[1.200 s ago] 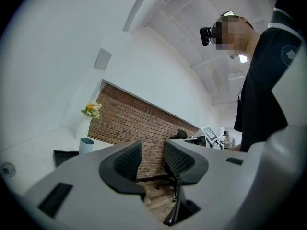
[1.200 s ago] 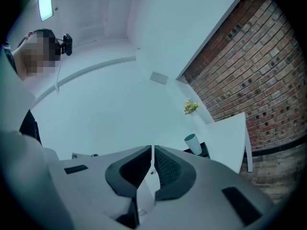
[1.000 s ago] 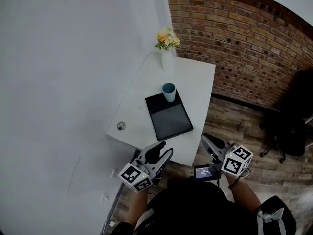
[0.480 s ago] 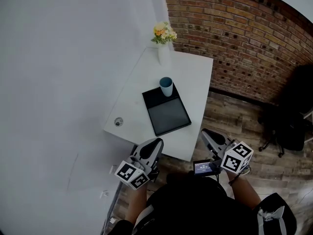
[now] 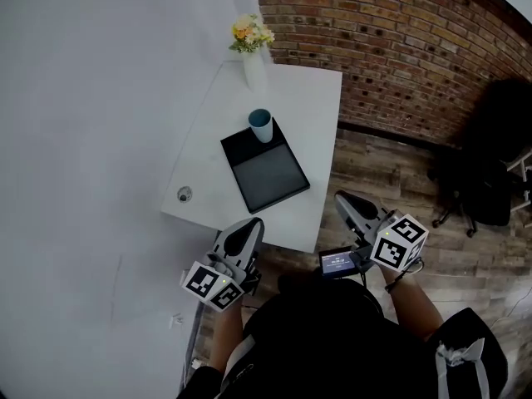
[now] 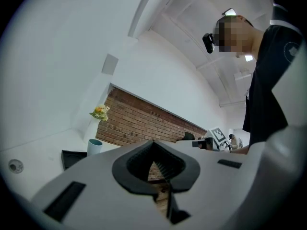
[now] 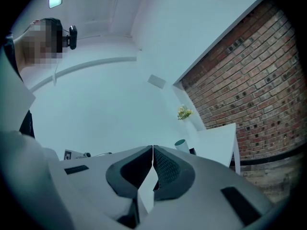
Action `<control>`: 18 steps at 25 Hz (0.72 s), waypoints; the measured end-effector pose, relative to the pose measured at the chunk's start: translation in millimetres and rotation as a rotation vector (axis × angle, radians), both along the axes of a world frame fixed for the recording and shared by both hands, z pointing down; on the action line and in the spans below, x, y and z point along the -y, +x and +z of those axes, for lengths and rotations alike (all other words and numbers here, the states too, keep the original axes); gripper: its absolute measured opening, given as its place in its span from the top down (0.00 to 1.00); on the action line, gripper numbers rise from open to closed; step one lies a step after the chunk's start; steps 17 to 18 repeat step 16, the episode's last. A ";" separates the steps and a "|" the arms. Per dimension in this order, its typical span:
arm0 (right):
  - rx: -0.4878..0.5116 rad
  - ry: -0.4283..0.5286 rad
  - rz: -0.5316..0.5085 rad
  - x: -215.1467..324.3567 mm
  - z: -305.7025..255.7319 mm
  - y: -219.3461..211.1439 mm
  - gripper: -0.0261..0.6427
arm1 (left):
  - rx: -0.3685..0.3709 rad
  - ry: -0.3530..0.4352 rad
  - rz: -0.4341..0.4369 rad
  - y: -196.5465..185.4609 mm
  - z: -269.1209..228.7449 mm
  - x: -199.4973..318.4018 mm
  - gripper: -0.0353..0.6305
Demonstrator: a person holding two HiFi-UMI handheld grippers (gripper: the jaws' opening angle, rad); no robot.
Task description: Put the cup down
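At the black tray's (image 5: 268, 175) twelve o'clock corner we list one blue cup (image 5: 260, 125), upright, on the white table (image 5: 309, 98); flower vase (image 5: 251, 61) at eleven. Toward six o'clock: left gripper (image 5: 247, 232), jaws just closed, empty; right gripper (image 5: 346, 203), clenched, empty.

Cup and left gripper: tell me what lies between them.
Head view: the black tray that the cup stands on, then a bare strip of white table up to the left gripper, whose jaws have just closed on nothing.

The small round thing (image 5: 184, 194) on the worktop (image 5: 307, 115) is too small to identify; the right hand-held gripper (image 7: 152, 150) hides the base of the cup (image 7: 181, 144).
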State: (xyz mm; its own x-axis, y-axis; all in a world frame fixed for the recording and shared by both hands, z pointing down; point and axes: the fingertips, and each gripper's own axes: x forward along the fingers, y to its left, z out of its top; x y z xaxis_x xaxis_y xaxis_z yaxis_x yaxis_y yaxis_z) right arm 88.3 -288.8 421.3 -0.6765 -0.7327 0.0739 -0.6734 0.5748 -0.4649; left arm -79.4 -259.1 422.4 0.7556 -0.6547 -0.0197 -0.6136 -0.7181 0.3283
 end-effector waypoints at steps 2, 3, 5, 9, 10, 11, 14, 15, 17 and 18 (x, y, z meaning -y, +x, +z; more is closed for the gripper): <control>-0.004 0.000 0.006 0.0 1.7 1.2 0.93 | 0.007 0.004 0.015 3.3 0.9 -0.8 0.94; -0.005 -0.001 0.007 -0.1 3.1 1.5 0.93 | 0.011 0.007 0.022 4.8 1.7 -1.3 0.94; -0.006 -0.001 0.006 -1.5 6.1 1.8 0.93 | 0.016 0.011 0.036 7.6 3.8 -3.6 0.94; -0.008 -0.005 0.009 -2.4 6.5 2.5 0.93 | 0.013 0.007 0.057 11.8 5.2 -6.7 0.94; -0.008 -0.006 0.009 -1.8 6.0 2.5 0.93 | 0.011 0.007 0.061 12.4 4.7 -6.7 0.94; -0.008 -0.006 0.009 -1.1 5.7 2.4 0.93 | 0.008 0.006 0.064 12.6 4.6 -6.4 0.94; -0.006 -0.002 0.011 0.5 5.7 2.3 0.93 | -0.009 0.002 0.068 12.2 4.7 -5.2 0.94; -0.005 -0.001 0.012 1.2 5.4 2.4 0.93 | -0.014 0.001 0.068 12.0 4.3 -4.6 0.94; -0.004 0.000 0.013 1.8 5.1 2.6 0.93 | -0.019 0.001 0.069 11.7 3.9 -3.9 0.94; -0.004 0.000 0.013 1.8 5.1 2.6 0.93 | -0.019 0.001 0.069 11.7 3.9 -3.9 0.94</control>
